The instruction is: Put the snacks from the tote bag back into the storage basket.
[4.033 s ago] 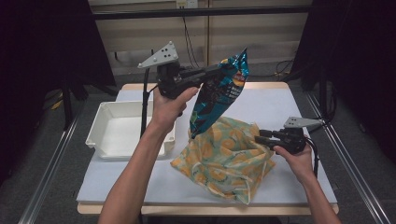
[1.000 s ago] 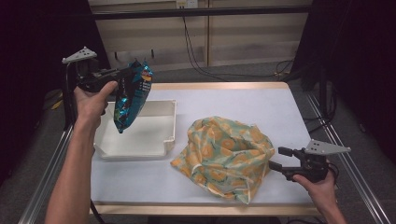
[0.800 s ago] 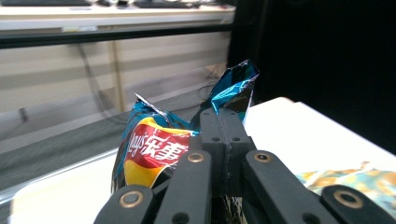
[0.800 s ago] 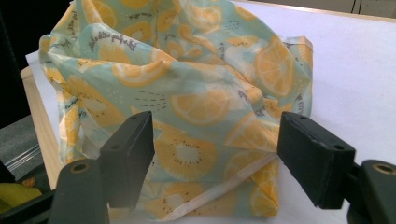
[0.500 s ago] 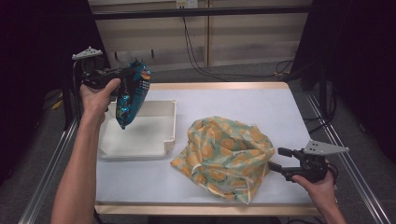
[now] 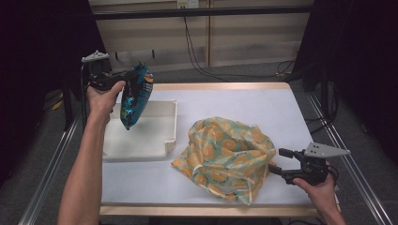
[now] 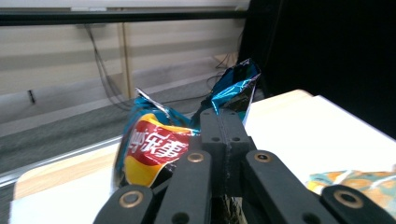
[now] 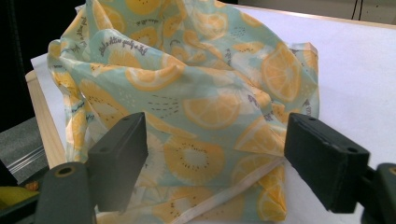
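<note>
Left gripper (image 6: 123, 77) clamped on chip bag (image 6: 133, 96), hanging above white tray (image 6: 159, 147). Right gripper (image 6: 277, 164) just opened wide (nothing pinched), right of tray, facing lemon-print bag (image 6: 225, 157).

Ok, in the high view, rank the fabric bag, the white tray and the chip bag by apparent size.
1. Fruit-print fabric bag, largest.
2. White tray, partly covered, so close to the bag.
3. Chip bag, smallest, hanging above the tray nearer the camera.

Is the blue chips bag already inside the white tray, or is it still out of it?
Out. The chips bag hangs in the air above the white tray, pinched at its top by the shut left tongs.
</note>
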Available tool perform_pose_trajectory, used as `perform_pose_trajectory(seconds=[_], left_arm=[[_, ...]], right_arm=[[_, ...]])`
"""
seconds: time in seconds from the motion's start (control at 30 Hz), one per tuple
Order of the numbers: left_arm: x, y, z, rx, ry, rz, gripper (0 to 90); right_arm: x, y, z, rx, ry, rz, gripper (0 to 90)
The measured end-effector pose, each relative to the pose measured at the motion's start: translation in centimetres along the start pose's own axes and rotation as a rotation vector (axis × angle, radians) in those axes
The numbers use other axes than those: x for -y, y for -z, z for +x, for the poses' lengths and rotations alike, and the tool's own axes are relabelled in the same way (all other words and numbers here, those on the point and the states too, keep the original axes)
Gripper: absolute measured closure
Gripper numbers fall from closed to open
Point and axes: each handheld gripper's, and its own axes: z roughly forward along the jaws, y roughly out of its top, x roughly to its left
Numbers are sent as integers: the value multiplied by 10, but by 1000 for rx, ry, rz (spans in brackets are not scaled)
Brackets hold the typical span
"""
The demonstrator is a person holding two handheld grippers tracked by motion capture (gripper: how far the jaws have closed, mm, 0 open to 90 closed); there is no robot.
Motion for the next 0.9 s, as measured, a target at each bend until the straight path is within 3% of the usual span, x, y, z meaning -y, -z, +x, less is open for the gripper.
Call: perform_pose_trajectory(seconds=[0.13, 0.23, 0.27, 0.33, 0.67, 0.9], left_arm=[[1, -4, 1, -22, 8, -9, 900], [3, -9, 2, -69, 28, -31, 900], [5, -11, 3, -66, 40, -33, 900], [9, -17, 3, -75, 46, -14, 900], [20, -43, -3, -32, 51, 13, 900], [27, -61, -18, -8, 35, 24, 891]], right_arm=[[-1, 1, 1, 3, 6, -10, 206], [-1, 2, 1, 7, 9, -12, 208], [-1, 2, 1, 5, 10, -15, 208], [0, 3, 1, 1, 10, -15, 209], [-1, 4, 0, 1, 9, -15, 216], [-1, 5, 0, -2, 11, -12, 221]])
